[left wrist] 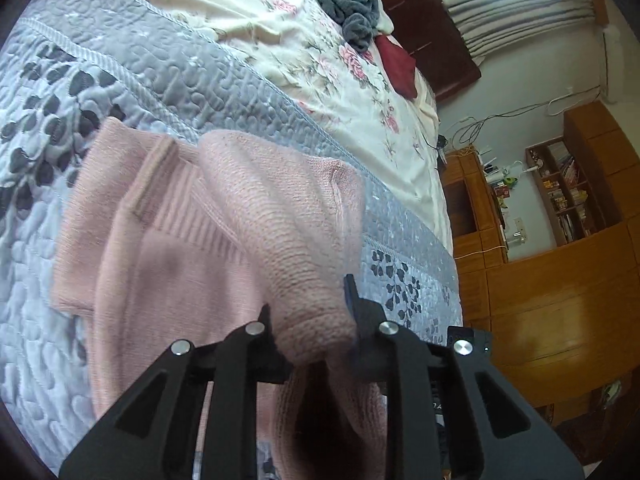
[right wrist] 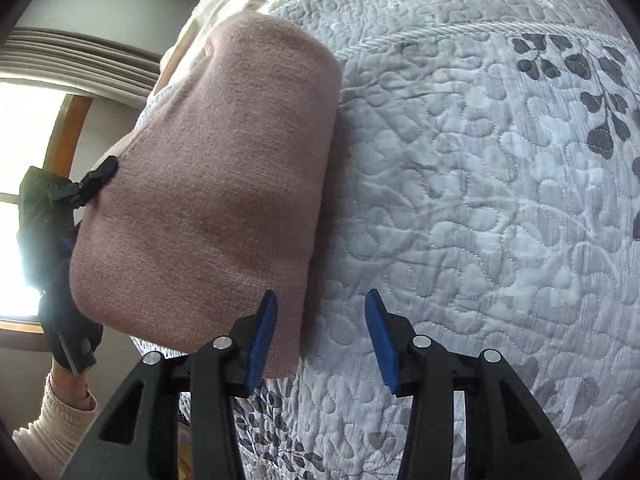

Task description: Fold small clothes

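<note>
Mid-fold: left tool (left wrist: 310, 312) pinched on a bunched edge of the pink knit garment (left wrist: 224, 216), right tool (right wrist: 320, 336) wide open, empty.

Risk: the thick knit roll could slip out of the left tool's narrow pinch, likely if it is pulled fast across the quilted bedspread (right wrist: 480, 200), and the fold would flop open. In the left wrist view the garment spreads from the fingertips out to 10–11 o'clock, ribbed hem showing, partly lifted, rest lying on the bed. In the right wrist view the folded part sits at 10 o'clock, its edge just beside the left fingertip (right wrist: 264, 328); contact unclear.
</note>
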Motion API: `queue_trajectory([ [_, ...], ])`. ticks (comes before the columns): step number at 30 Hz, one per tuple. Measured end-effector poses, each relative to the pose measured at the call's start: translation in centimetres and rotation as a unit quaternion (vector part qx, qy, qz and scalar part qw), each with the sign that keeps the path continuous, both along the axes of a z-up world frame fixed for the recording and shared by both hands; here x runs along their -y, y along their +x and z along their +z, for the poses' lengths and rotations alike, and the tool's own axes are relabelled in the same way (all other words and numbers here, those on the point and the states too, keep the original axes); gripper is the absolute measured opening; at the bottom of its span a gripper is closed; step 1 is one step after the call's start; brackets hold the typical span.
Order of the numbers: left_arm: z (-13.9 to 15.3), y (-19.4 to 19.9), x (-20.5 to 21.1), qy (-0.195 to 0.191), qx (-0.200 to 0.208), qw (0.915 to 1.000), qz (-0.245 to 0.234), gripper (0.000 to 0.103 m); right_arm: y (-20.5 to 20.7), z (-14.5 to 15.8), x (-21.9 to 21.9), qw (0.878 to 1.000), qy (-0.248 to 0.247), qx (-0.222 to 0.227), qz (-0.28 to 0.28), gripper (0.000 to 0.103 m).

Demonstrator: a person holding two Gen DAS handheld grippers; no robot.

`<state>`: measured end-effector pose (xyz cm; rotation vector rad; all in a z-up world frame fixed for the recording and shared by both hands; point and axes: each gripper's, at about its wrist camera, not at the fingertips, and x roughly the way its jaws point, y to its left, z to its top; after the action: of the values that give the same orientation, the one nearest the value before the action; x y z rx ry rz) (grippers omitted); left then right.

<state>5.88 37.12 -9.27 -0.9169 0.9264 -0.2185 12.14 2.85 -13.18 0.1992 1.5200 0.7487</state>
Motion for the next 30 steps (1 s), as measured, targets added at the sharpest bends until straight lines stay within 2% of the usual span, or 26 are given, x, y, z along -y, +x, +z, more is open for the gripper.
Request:
queue_trajectory([
  [9,-3.1,-3.2,-6.3,-0.004,-0.018,0.9992,0.036,0.019,-0.7,0.3,-5.2,0.998,0.038,-0.015,0.042,0.053],
  [15,-6.0,-4.6,-8.3,0.008,-0.039,0.9979,0.051,0.019,-1.3,-1.4,-8.4,0.998,0.027,-0.033,0.055,0.056],
  [16,-6.5,-4.5,-8.4,0.010,-0.044,0.9978,0.049,0.019,-2.1,-1.5,-7.4,0.998,0.026,-0.035,0.055,0.056],
  [17,-7.1,-4.4,-8.4,0.009,-0.047,0.9978,0.045,0.019,-2.3,-1.9,-7.6,0.997,0.023,-0.036,0.057,0.055],
  [19,-8.1,-4.4,-8.2,0.002,-0.049,0.9978,0.043,0.019,-2.4,-2.4,-7.8,0.998,0.014,-0.031,0.059,0.044],
  [20,-8.5,-4.3,-8.0,0.001,-0.051,0.9978,0.043,0.020,-2.5,-2.6,-7.9,0.998,0.012,-0.031,0.060,0.035],
  [23,-9.1,-4.2,-7.6,0.002,-0.050,0.9978,0.043,0.021,-2.6,-3.0,-7.8,0.998,-0.003,-0.015,0.060,0.030],
  [28,-9.6,-4.6,-8.1,-0.012,-0.059,0.9975,0.037,0.027,-2.6,-3.8,-7.7,0.998,-0.006,-0.029,0.053,0.030],
  [30,-8.8,-4.8,-8.4,-0.006,-0.063,0.9976,0.029,0.030,-2.5,-3.3,-7.9,0.997,-0.007,-0.027,0.068,0.040],
])
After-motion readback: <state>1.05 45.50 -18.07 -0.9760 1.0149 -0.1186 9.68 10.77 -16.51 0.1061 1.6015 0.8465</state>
